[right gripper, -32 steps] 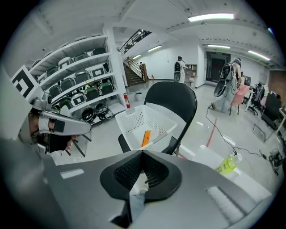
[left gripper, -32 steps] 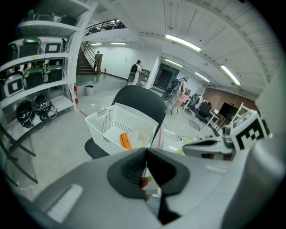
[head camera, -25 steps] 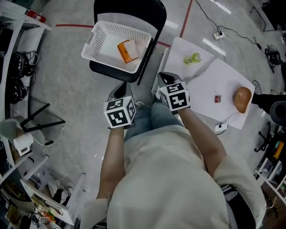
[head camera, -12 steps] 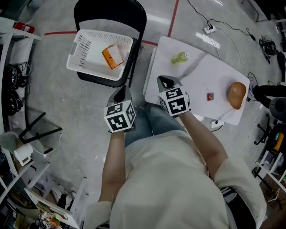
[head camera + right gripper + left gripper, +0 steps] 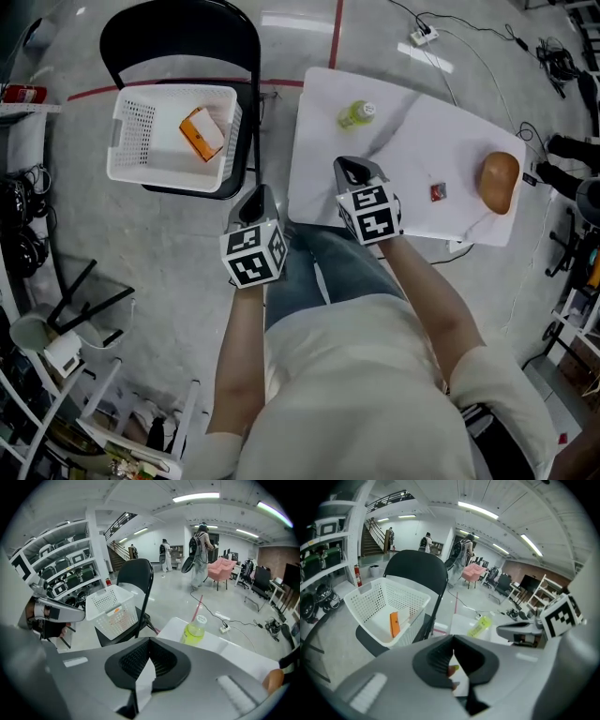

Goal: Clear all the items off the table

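Far left: white basket [image 5: 131, 155] sits on a black chair [image 5: 178, 37], with an orange box [image 5: 202, 133] already inside. My left gripper [image 5: 263, 191] hangs over the floor between the chair and the surface's left edge, fingers together, nothing between them. My right gripper [image 5: 349, 167] is over the near edge of the surface [image 5: 412, 141], fingers also together and empty.

Key relation: the green bottle [image 5: 356, 114] is straight ahead of the right gripper, near it and toward the far edge. It stands upright, going by the right gripper view. The right hand is clearly nearer, so I judge that's the next pick. The fingers must part first.

Further right: a small red item [image 5: 437, 192] mid-surface, then a brown rounded item [image 5: 498, 181] near the right edge, long axis roughly front to back. Can't tell what it is.

The surface is white and otherwise bare. Room: grey floor, a red tape line [image 5: 335, 33], cables and a power strip [image 5: 422, 36] beyond, shelving at left.
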The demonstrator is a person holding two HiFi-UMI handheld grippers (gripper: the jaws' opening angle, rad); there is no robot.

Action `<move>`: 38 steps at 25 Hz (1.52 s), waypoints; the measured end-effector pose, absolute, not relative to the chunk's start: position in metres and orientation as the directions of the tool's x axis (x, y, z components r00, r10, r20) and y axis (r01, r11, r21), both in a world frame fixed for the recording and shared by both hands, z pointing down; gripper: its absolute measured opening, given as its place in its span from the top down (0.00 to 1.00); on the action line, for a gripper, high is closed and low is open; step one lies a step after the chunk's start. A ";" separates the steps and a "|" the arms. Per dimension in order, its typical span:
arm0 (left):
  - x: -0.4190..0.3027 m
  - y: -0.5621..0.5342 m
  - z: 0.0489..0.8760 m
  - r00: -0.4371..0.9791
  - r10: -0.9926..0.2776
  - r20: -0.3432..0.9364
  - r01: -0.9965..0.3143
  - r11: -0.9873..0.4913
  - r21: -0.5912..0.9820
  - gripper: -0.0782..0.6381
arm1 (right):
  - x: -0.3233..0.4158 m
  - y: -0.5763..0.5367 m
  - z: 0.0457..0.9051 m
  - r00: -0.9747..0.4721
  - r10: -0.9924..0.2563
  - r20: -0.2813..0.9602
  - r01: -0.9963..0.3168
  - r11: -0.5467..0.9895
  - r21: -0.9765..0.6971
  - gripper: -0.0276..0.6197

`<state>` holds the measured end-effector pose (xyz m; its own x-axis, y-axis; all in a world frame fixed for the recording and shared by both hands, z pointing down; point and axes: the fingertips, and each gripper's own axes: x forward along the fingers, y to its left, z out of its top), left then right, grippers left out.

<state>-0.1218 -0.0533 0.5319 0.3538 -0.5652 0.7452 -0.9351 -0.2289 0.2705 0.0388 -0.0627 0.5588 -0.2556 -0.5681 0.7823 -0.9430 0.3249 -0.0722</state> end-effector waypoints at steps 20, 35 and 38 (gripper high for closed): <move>-0.054 -0.062 0.621 0.387 -0.470 0.793 -0.913 -0.318 0.256 0.88 | 0.124 -0.095 0.683 -0.233 -0.535 0.812 -0.960 0.260 -0.103 0.65; -0.032 -0.078 0.662 0.404 -0.432 0.807 -0.904 -0.324 0.279 0.88 | 0.141 -0.135 0.725 -0.222 -0.552 0.804 -0.966 0.235 -0.106 0.42; -0.029 -0.081 0.666 0.406 -0.426 0.809 -0.903 -0.322 0.283 0.88 | 0.141 -0.143 0.732 -0.229 -0.551 0.802 -0.964 0.241 -0.110 0.38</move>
<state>-0.0290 -0.0811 0.6658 0.4056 -0.4260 0.8087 -0.9033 -0.3221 0.2833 0.1405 -0.1434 0.7316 -0.2293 -0.5513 0.8022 -0.9642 0.2412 -0.1099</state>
